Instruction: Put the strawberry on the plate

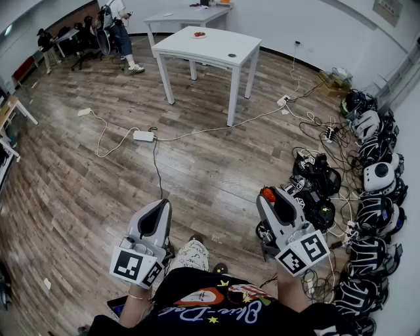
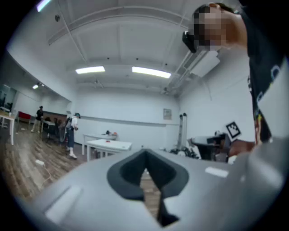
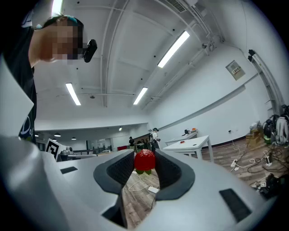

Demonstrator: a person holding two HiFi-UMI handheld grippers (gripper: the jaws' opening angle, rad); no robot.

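One strawberry (image 3: 145,160) gripped in right tool (image 1: 270,197); one plate (image 1: 195,35).

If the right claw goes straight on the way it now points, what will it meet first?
Probably nothing near: the right claw, shut on the strawberry, points left of the table; depth is unclear.

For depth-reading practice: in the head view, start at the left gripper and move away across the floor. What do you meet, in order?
Left gripper → power strip → near table → far table.
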